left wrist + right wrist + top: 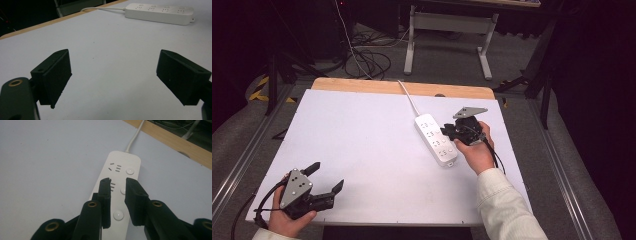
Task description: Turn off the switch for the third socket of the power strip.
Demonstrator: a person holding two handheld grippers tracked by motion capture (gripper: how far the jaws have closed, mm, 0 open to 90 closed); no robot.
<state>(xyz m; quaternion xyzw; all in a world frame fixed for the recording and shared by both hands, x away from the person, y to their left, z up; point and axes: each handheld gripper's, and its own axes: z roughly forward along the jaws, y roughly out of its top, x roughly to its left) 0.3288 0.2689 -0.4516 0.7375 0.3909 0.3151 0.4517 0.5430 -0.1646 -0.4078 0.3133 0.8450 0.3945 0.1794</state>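
a white power strip lies flat on the white table, right of centre, its cord running off over the far wooden edge. the right gripper hovers over the strip's middle sockets, jaws drawn close with a narrow gap, clasping nothing; round buttons show between them. the left gripper sits at the near left corner, well apart from the strip, jaws spread wide over bare table.
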